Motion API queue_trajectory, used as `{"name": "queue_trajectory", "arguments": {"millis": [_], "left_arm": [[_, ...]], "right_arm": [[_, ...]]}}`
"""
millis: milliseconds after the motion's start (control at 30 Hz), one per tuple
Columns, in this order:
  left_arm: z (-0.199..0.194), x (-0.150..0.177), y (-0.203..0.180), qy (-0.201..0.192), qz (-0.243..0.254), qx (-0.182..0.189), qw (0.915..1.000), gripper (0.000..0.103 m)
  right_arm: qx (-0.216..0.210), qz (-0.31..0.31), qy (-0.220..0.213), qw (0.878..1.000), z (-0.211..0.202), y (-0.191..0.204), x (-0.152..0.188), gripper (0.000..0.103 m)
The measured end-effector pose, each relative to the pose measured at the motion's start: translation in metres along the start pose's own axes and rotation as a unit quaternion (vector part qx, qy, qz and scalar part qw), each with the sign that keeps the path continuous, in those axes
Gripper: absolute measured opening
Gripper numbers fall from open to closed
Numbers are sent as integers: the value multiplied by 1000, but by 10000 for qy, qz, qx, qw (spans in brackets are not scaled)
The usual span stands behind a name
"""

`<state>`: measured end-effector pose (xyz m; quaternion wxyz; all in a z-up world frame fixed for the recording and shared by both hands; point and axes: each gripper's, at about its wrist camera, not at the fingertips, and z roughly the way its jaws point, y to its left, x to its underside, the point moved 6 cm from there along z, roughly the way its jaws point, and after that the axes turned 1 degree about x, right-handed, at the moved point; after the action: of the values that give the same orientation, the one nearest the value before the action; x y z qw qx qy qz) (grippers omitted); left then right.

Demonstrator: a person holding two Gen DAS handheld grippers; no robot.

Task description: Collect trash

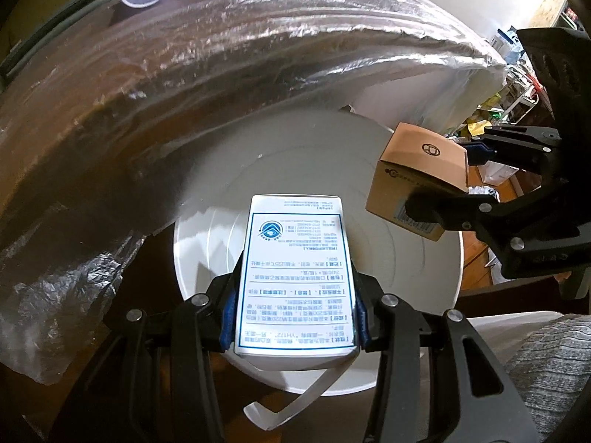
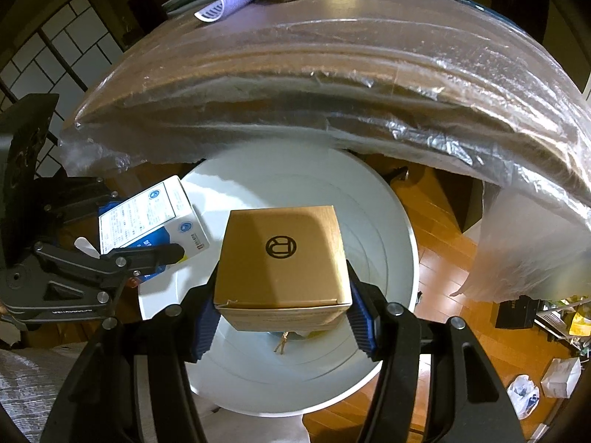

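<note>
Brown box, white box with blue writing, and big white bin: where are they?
brown cardboard box (image 2: 282,258), right wrist view, top face by the round logo
white medicine box (image 1: 297,277), left wrist view, printed face
white bin (image 2: 399,221), right wrist view, inner wall

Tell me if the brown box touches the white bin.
Apart. In the right wrist view the brown box hangs clamped in the right hand-held gripper above the white bin, with the bin's floor visible beneath it.

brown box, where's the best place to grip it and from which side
Take the brown box across its two flat side walls, coming from above, as the right tool does now over the white bin. Those parallel walls give the pads full contact.
</note>
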<state>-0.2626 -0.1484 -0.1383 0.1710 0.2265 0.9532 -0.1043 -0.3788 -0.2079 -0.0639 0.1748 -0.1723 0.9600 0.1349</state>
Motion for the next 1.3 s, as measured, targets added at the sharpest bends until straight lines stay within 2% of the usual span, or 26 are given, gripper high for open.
{"name": "queue_trajectory", "arguments": {"millis": [533, 1300], "left_arm": [[19, 1, -2, 196, 9, -53, 9998, 48], [25, 4, 4, 401, 73, -65, 9991, 48]], "right_arm": [[18, -9, 190, 9998, 18, 4, -1, 58], [142, 19, 531, 9985, 40, -2, 7, 58]]}}
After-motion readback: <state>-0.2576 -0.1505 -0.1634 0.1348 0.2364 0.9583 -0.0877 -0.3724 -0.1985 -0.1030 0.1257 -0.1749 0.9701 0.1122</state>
